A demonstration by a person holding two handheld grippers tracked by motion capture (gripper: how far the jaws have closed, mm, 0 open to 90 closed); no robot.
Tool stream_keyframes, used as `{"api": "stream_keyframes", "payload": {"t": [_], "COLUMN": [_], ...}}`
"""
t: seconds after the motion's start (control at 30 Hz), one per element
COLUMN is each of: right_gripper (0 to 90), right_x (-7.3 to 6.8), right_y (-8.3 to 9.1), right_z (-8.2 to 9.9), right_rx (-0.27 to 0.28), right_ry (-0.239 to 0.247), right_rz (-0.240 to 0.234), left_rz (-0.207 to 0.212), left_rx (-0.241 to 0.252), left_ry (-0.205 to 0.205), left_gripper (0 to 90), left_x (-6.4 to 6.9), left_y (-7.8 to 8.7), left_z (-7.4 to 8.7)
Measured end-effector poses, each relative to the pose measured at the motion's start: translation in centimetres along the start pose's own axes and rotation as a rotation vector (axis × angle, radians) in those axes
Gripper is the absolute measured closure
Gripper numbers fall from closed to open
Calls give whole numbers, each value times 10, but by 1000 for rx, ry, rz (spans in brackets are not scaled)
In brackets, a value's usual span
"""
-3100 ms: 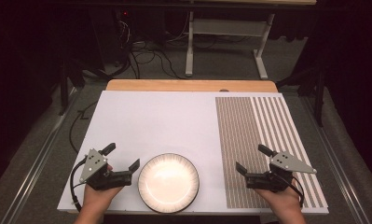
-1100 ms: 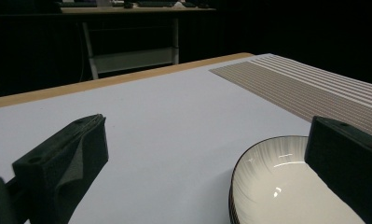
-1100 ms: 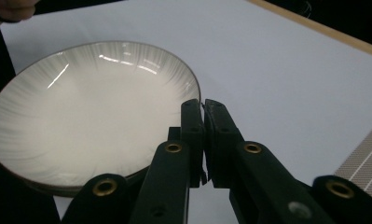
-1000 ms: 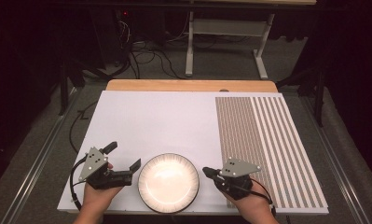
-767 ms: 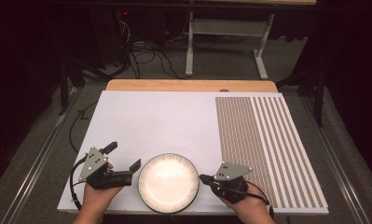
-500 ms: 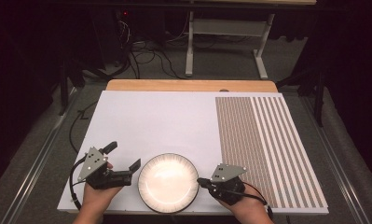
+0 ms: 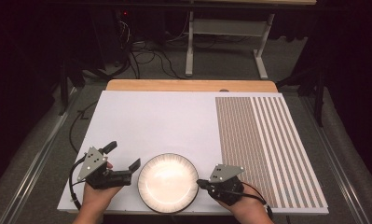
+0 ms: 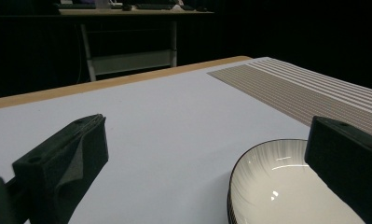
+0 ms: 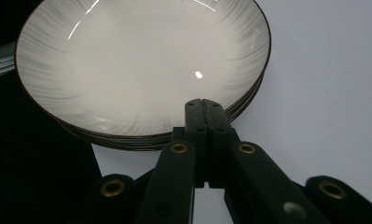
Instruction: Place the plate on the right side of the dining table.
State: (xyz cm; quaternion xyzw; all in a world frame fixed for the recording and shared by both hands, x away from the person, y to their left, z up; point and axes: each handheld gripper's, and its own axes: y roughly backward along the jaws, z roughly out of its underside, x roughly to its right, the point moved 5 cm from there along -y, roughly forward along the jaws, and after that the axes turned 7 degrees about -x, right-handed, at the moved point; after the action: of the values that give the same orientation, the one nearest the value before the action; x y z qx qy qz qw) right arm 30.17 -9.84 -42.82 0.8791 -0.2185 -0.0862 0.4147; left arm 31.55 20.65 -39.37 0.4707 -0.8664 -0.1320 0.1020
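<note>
The stack of plates (image 7: 168, 183) sat at the table's (image 7: 165, 116) near edge, between my left gripper (image 7: 124, 162) and right gripper (image 7: 200, 183).

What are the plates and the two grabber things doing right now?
Stack of plates: upright, empty, resting on the white table.
Left gripper: jaws wide open, beside the plates, holding nothing.
Right gripper: jaws shut together, tips at the rim of the top plate; I cannot tell whether they touch it.
</note>
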Motion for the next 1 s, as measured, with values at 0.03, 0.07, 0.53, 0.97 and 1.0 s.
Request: {"api": "stream_keyframes", "payload": {"t": [0.03,0.07,0.53,0.97,1.0], "right_gripper": [900,900,900,900,900], "right_x": [0,0,-1,-3,-3], "right_y": [0,0,-1,-3,-3], "right_z": [0,0,-2,-4,-4], "right_rx": [-5,-7,-8,-19,-18], "right_ry": [5,7,0,7,6], "right_rz": [-1,0,5,4,3], "left_rz": [1,1,-5,-4,-5], "left_rx": [0,0,4,8,7], "left_ry": [1,1,6,7,6], "left_gripper": [1,1,1,1,1], "left_x": [0,0,-2,-2,-2], "left_y": [0,0,1,2,2], "left_z": [0,0,-1,-2,-2]}}
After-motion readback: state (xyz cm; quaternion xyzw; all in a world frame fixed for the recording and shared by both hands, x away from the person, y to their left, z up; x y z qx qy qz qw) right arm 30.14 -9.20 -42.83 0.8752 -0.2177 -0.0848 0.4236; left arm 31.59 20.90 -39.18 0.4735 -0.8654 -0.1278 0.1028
